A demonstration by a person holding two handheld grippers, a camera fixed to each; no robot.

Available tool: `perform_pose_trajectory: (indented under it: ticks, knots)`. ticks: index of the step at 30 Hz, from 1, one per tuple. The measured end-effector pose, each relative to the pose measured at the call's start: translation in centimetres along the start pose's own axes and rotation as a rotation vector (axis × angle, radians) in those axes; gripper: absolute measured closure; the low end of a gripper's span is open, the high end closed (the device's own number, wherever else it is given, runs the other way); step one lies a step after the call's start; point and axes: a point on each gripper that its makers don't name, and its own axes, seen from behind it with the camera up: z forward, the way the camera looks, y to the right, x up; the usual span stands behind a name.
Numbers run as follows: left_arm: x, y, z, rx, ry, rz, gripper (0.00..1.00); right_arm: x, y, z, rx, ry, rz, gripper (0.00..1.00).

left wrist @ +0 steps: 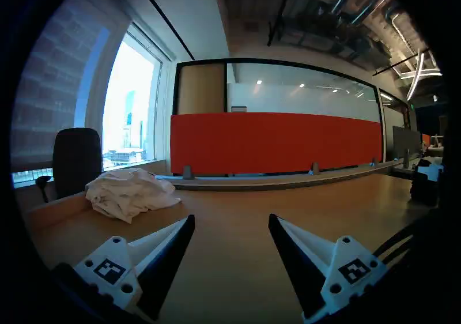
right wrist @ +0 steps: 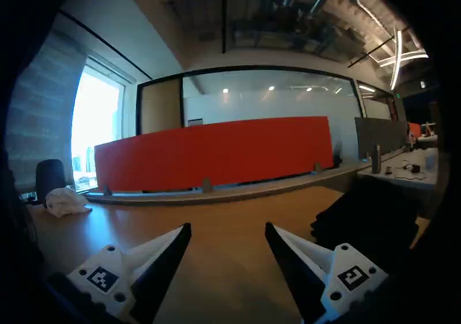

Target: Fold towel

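White towel (left wrist: pixel 129 192) lies crumpled on the wooden desk (left wrist: pixel 242 266) ahead; my left gripper (left wrist: pixel 231 216) and right gripper (right wrist: pixel 227 225) hover, jaws spread, holding nothing.

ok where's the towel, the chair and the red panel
towel (left wrist: pixel 129 194): left gripper view, middle of the crumpled heap
chair (left wrist: pixel 76 158): left gripper view, on its backrest
red panel (left wrist: pixel 274 142): left gripper view, centre of its face
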Motion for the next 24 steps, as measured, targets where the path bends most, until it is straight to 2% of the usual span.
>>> perform_pose_trajectory:
  ticks: [15,24]
  knots:
    - [0.0,0.0,0.0,0.000,0.000,0.000,0.06,-0.1,-0.1,0.0,0.002,-0.001,-0.022,0.01]
    - [0.0,0.0,0.0,0.000,0.000,0.000,0.06,-0.3,-1.1,-0.2,0.006,-0.003,-0.072,0.01]
